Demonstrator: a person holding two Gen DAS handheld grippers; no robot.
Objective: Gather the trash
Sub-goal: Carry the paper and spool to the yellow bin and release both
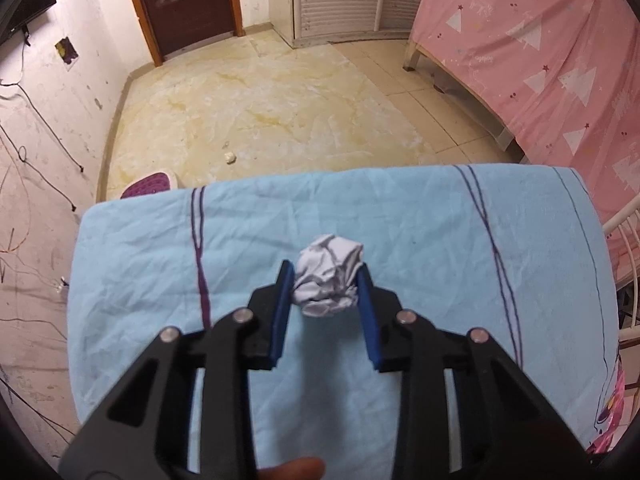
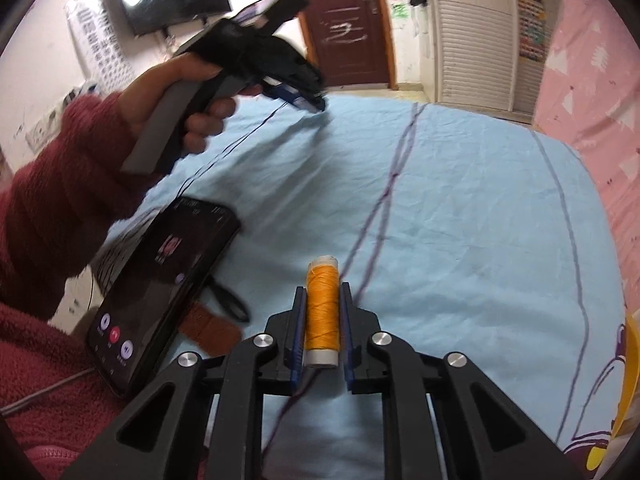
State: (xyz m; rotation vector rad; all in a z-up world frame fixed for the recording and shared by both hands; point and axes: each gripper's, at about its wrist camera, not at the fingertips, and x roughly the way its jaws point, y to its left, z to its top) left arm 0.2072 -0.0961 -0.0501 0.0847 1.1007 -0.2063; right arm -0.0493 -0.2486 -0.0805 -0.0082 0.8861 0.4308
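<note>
In the left wrist view my left gripper [image 1: 325, 270] is shut on a crumpled white paper ball [image 1: 328, 276], with both blue pads pressed against its sides above the light blue sheet [image 1: 420, 240]. In the right wrist view my right gripper [image 2: 322, 292] is shut on a spool of orange thread [image 2: 321, 312], held lengthwise between the pads above the same sheet [image 2: 460, 220]. The left gripper [image 2: 308, 98] also shows there at the far left, held in a hand with a red sleeve; the paper ball is hidden in that view.
A black phone [image 2: 160, 292] with a lit screen is near the sheet's left edge, with a brown patch [image 2: 212, 330] and a dark loop beside it. A small white scrap [image 1: 230, 157] and a purple object [image 1: 150, 184] lie on the floor. A pink bed cover [image 1: 540, 52] is at right.
</note>
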